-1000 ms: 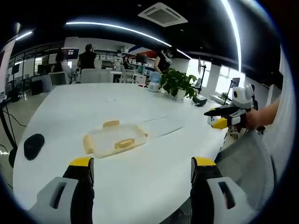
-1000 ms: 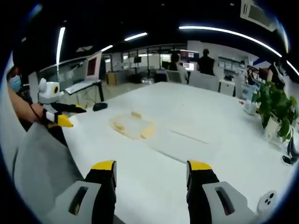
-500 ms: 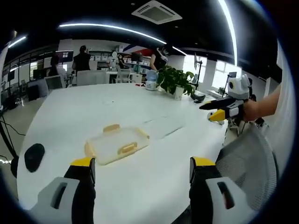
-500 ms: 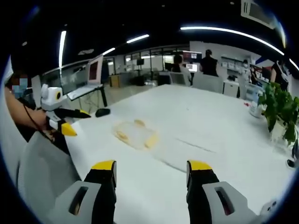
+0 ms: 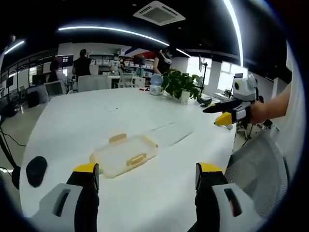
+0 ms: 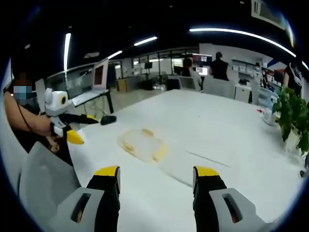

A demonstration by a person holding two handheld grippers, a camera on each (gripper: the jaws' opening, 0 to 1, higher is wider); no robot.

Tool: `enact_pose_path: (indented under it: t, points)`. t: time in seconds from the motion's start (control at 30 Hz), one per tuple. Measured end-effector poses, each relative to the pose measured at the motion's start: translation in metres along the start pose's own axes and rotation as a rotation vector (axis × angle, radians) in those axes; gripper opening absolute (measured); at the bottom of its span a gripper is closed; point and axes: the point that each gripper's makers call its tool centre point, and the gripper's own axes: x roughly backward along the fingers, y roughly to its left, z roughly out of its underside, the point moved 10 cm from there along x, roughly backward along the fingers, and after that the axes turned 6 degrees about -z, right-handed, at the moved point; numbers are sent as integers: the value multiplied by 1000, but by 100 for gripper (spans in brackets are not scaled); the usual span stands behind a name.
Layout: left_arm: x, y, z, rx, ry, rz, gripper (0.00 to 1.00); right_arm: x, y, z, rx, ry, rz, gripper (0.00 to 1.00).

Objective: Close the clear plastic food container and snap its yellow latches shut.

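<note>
Your left gripper (image 5: 143,176) hangs above the near edge of the white table (image 5: 87,113), jaws spread wide with nothing between them. Your right gripper (image 6: 157,179) is likewise wide and empty. Both point toward the clear plastic food container (image 5: 124,154), which lies flat mid-table with its lid on; whether anything is inside I can't tell. Its yellow latches (image 5: 136,159) show along the edges.

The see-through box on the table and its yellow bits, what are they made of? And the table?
The box looks like clear plastic: the white table shows through its lid, with a slightly milky look. The yellow latches seem to be solid, opaque plastic with a smooth finish. The table has a plain white, mostly matte top, perhaps laminate; its material can't be told for sure.
</note>
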Motion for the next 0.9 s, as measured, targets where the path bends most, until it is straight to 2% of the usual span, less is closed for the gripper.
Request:
enact_pose_path:
  t: [0.17, 0.27, 0.9]
  points:
    - [-2, 5, -4, -32, 2, -8, 79, -8, 0, -4, -2, 1, -16, 61]
    - [-3, 10, -6, -5, -3, -5, 79, -15, 0, -8, 10, 7, -26, 60]
    - [-16, 31, -12, -73, 35, 20, 78, -28, -15, -14, 12, 29, -51, 60]
